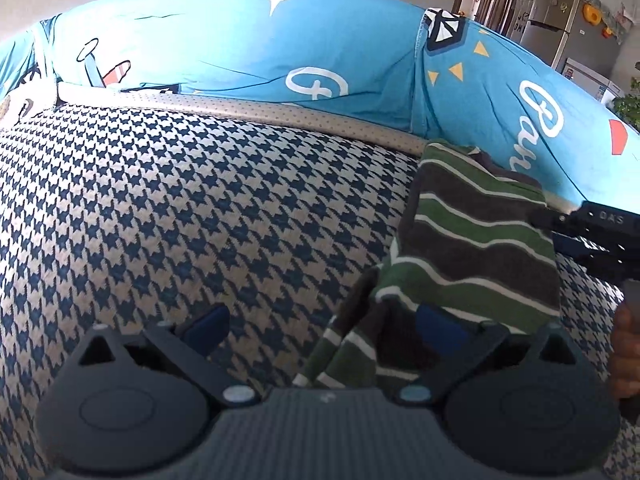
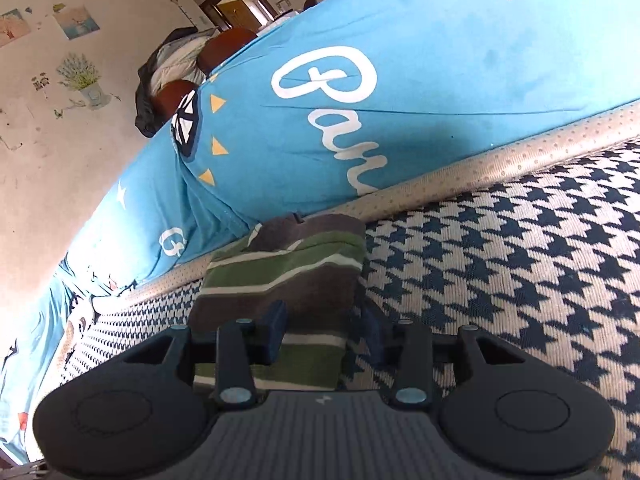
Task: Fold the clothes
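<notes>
White cursive lettering on the blue cushion cover (image 2: pixel 400 92), beyond the fingertips in the right wrist view, reads "Bar" or "Ban"; the remaining letters are hidden. A separate white cursive "G" (image 2: pixel 173 242) stands further left on the same cover. In the left wrist view the right gripper (image 1: pixel 600 236) bears "DAS" (image 1: pixel 611 218)

Your surface: houndstooth-covered seat (image 1: pixel 160 200). On it: one folded green-and-grey striped garment (image 1: pixel 480 240), against blue printed back cushions (image 1: pixel 240 40).
</notes>
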Available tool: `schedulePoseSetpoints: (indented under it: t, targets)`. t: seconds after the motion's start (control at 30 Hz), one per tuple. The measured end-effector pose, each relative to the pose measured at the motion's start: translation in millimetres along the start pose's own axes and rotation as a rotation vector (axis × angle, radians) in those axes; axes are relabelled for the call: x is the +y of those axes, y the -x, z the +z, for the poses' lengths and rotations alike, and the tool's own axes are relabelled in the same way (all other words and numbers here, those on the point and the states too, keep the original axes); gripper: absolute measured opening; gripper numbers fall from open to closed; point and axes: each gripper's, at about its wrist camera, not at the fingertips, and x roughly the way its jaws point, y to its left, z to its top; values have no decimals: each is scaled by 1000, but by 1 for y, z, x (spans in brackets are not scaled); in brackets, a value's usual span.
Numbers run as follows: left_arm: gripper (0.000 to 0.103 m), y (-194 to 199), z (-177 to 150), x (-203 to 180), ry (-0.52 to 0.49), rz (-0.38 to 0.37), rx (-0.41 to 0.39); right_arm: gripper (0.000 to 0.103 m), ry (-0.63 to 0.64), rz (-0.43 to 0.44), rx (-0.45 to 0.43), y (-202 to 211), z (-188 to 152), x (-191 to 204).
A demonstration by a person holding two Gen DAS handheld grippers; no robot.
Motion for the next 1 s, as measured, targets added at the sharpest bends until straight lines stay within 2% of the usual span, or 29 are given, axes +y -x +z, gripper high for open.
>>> schedulePoseSetpoints:
  t: [0.2, 0.5, 0.73, 1.0]
  targets:
    - [103, 3, 0, 1, 7, -25, -27, 42, 37, 39, -1, -13, 5, 1]
    - [103, -1, -3, -3, -10, -25, -6, 40, 12, 102, -23, -30, 7, -3]
    - [103, -6, -4, -5, -22, -15, 15, 14, -30, 127, -27, -38, 8, -10]
    - [103, -3, -3, -9, -39, -20, 11, 10, 28, 31, -77, -25, 10, 14]
